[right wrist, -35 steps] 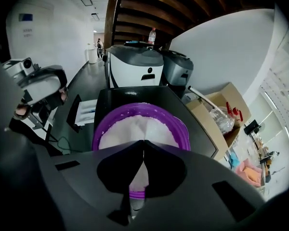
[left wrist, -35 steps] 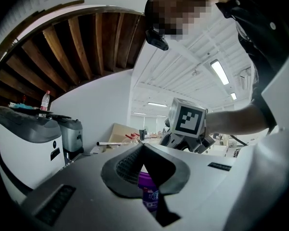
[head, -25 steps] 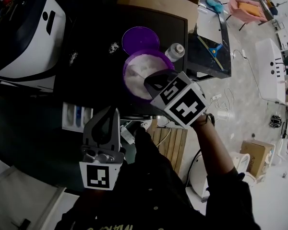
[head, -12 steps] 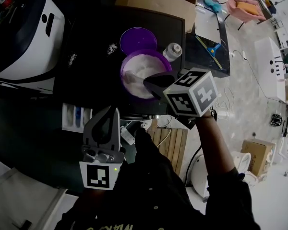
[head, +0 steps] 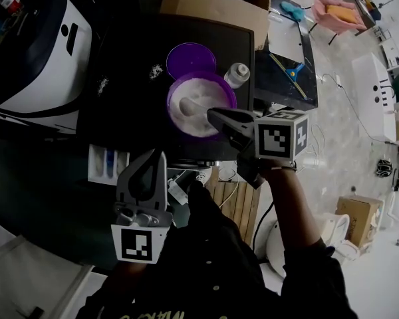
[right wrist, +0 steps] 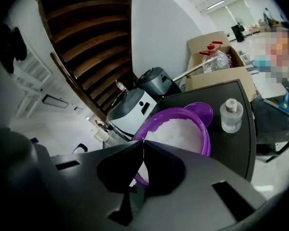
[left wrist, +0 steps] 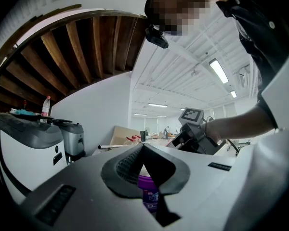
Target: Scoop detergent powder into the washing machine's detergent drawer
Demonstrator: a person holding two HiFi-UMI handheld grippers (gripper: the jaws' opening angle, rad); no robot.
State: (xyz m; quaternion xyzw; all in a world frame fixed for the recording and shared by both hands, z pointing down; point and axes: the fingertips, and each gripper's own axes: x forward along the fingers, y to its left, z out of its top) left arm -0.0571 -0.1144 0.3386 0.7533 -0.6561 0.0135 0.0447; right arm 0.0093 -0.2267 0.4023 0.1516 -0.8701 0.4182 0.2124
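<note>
The right gripper (head: 216, 116) reaches over the near rim of the purple tub (head: 175, 85). Its jaws are pressed together at the tips, just above the white detergent powder (head: 198, 104) that fills the tub. Whether anything thin is pinched between them cannot be made out. The tub stands on a black top (head: 130, 105), with its purple lid (head: 189, 58) lying just behind it and a small clear bottle (head: 237, 74) beside it. The left gripper (head: 158, 159) hangs nearer the person, apart from the tub, its jaws also closed with nothing held. Just to its left the white detergent drawer (head: 106, 163) stands open below the top's front edge
</note>
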